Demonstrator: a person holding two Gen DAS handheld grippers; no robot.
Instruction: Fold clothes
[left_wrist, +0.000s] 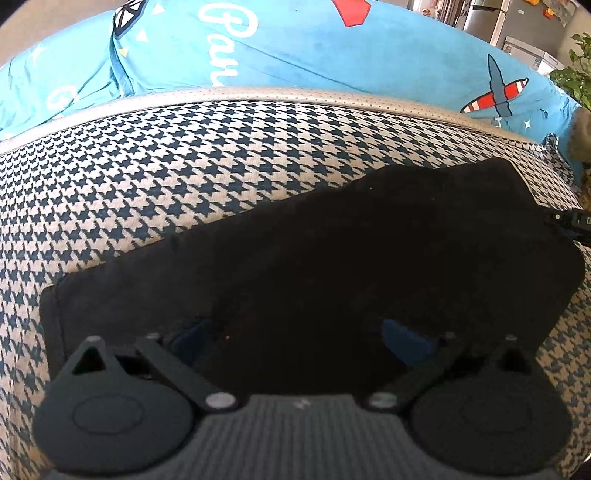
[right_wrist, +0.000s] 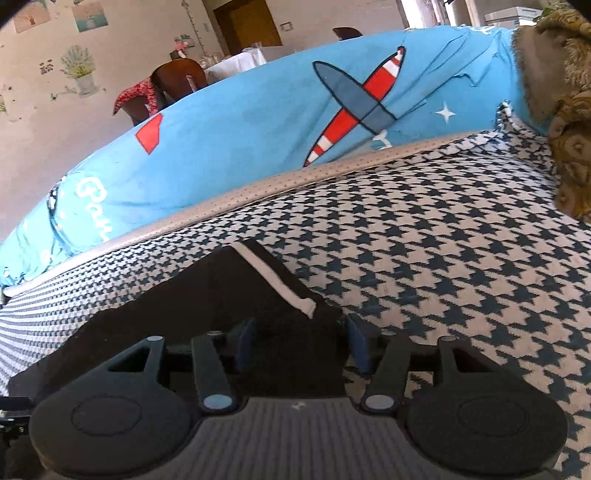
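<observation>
Across the lower frame, the black garment lay flat on the houndstooth cover; left gripper gaped wide over its near edge, right gripper half-open astride its striped corner, apparently for folding.

The garment lay on the cushion, filling the lower centre of the left wrist frame. The bedding sat behind the cushion, across the top. A plant stood upper right.

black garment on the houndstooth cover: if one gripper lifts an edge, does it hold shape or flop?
Likely flops: the black garment lies flat and follows the houndstooth cover, with soft, uneven edges. Probably light, since it looks thin. The white-striped edge may be slightly firmer. It may drag rather than slide on the textured weave.
</observation>
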